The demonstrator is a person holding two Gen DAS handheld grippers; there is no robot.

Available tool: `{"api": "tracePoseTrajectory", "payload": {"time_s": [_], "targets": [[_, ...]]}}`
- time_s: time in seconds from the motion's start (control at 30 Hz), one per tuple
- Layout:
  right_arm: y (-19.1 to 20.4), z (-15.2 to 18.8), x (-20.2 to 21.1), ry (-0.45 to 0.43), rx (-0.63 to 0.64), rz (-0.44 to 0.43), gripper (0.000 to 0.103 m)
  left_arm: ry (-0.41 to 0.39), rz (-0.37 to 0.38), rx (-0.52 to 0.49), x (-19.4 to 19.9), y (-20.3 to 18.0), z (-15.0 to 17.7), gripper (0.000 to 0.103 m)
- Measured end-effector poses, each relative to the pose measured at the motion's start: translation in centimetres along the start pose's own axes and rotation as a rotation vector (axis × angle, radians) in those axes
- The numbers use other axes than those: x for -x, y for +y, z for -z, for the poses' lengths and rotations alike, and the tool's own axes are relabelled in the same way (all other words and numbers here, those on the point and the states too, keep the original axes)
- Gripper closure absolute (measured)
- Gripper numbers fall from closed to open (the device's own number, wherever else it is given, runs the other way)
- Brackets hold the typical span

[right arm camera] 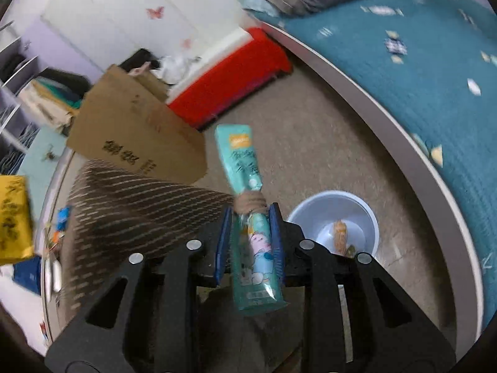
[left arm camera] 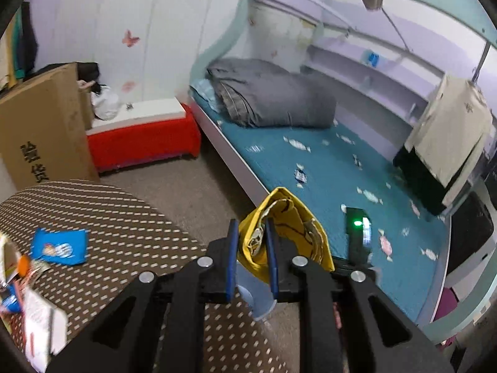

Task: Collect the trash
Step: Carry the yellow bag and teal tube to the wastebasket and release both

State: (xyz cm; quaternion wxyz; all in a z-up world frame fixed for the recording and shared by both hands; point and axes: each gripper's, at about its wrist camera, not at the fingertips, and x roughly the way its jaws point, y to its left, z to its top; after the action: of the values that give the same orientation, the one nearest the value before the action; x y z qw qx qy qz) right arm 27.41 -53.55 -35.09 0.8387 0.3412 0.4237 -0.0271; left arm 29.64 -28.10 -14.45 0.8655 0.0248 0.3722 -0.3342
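- Bed (left arm camera: 310, 168), teal sheet; no trash on it that I can tell.
- Desk (left arm camera: 124, 233): blue packet (left arm camera: 60, 246) lies near its left edge, uncollected.
- Box (left arm camera: 40, 130): black Chinese print, partly readable.
- Bowl (right arm camera: 334, 217) on floor holds scraps; judged the bin.
- Right claw (right arm camera: 250, 236): jaws loosened around teal wrapper (right arm camera: 248, 217), beside the bowl; the drop seems in hand.
- Left claw (left arm camera: 251, 258) clenched on yellow wrapper (left arm camera: 279, 227); next, carry it over the bowl.

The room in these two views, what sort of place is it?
Most likely a child's bedroom: a bed with a teal candy-print sheet, a folded grey duvet at its head, and butterfly stickers on the white wall.
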Motion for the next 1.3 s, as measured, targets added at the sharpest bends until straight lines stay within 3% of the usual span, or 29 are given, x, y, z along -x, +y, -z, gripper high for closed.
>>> {"api": "tracePoseTrajectory", "payload": {"time_s": [0.03, 0.2, 0.47, 0.57, 0.6, 0.63, 0.67, 0.93, 1.03, 1.3], "targets": [[-1.0, -0.1, -0.6, 0.000, -0.028, 0.006, 0.038, 0.021, 0.003, -0.008, -1.2, -0.4, -0.3, 0.087], [-5.0, 0.2, 0.4, -0.036, -0.147, 0.012, 0.031, 0.134, 0.012, -0.044, -7.1, -1.9, -0.8, 0.087], [-6.8, -0.3, 5.8, -0.128, -0.154, 0.000, 0.023, 0.355, 0.008, -0.105, -16.8, -4.0, -0.2, 0.084], [-6.7, -0.5, 6.6, -0.143, -0.151, -0.006, 0.020, 0.398, -0.023, -0.125, -19.1, -4.4, 0.1, 0.064], [-6.5, -0.6, 6.7, -0.146, -0.145, -0.005, 0.019, 0.412, -0.038, -0.127, -19.7, -4.4, 0.2, 0.039], [-6.3, -0.6, 6.8, -0.148, -0.139, -0.005, 0.018, 0.411, -0.048, -0.121, -19.9, -4.3, 0.2, 0.017], [-6.1, -0.5, 6.9, -0.148, -0.134, -0.004, 0.017, 0.403, -0.053, -0.117, -20.0, -4.3, 0.0, 0.015], [-4.4, 0.2, 7.3, -0.163, -0.121, 0.023, 0.006, 0.373, -0.064, -0.100, -17.2, -3.8, 0.1, 0.012], [-2.9, 0.8, 7.8, -0.168, -0.104, 0.058, 0.006, 0.321, -0.071, -0.085, -14.8, -3.5, 0.0, 0.011], [2.5, 2.0, 11.7, -0.227, -0.025, 0.044, 0.006, 0.176, -0.093, -0.082, -7.3, -3.3, 0.3, 0.009]]}}
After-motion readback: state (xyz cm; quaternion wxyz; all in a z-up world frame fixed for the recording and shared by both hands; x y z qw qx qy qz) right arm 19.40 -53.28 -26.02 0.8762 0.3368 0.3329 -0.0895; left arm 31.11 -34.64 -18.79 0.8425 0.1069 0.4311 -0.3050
